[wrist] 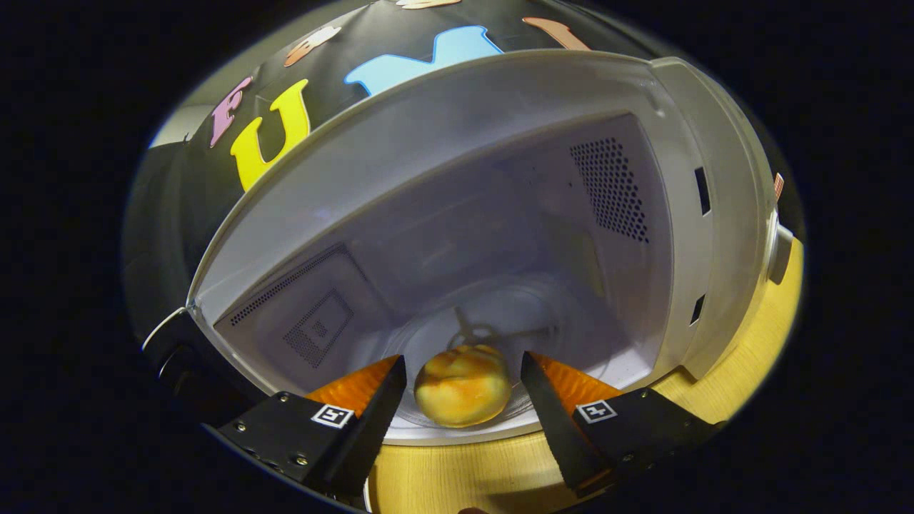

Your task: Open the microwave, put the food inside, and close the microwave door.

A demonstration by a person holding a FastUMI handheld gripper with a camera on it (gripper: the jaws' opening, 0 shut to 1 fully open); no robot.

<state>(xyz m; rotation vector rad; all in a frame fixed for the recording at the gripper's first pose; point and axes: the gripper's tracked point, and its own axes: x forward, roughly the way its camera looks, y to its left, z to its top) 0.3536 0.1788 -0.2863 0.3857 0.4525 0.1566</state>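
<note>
Claw: The claw [463, 382] was spread wide. Its two fingers stood one on each side of the bun, and neither one touched it. It was pinching nothing.

Bun: The bun [463, 385] sat on the glass plate [571, 339] inside the microwave [500, 214], close to the front edge of the microwave's floor.

Microwave: Its door opening faced the claw and the inside was bare but for the bun and the plate. A dark part at the microwave's left side looked like the open door [182, 350], but it was too dark to be sure.

Table: The microwave stood on a wooden table [757, 335].

Job so far: The food looked to be in. The door was not yet shut.

What could go wrong: A finger could bump the bun on the way out and roll it off the plate, out of the microwave. The bun was near the front, so the door might squash it or not close.
</note>
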